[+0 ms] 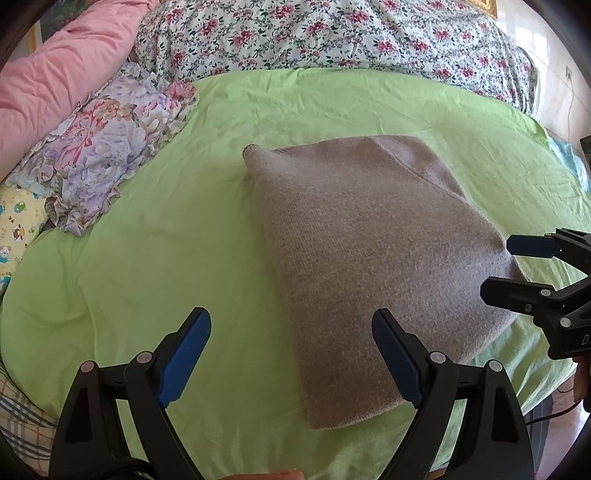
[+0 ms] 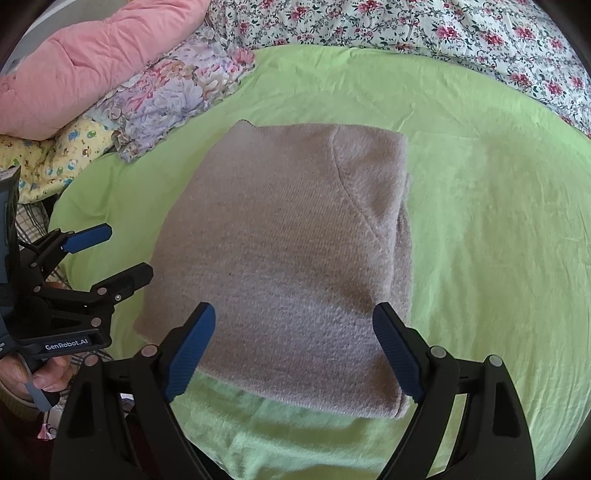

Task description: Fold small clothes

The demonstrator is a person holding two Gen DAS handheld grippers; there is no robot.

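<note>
I see the folded beige sweater [image 1: 373, 266] lying flat on the green sheet [image 1: 155, 258]; my left gripper [image 1: 291, 354] and right gripper [image 2: 295, 350] both hover spread wide, holding nothing.

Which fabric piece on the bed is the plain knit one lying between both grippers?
The beige knit garment, folded flat on the green sheet. The pink quilt and floral pillow are bedding at the bed's far edge.

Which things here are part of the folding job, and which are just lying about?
Part of the job:
- folded beige knit garment
- left hand-held gripper, open
- right hand-held gripper, open
- green sheet it lies on

Lying about:
- pink quilt
- purple floral pillow
- floral duvet
- yellow cartoon-print cloth
</note>
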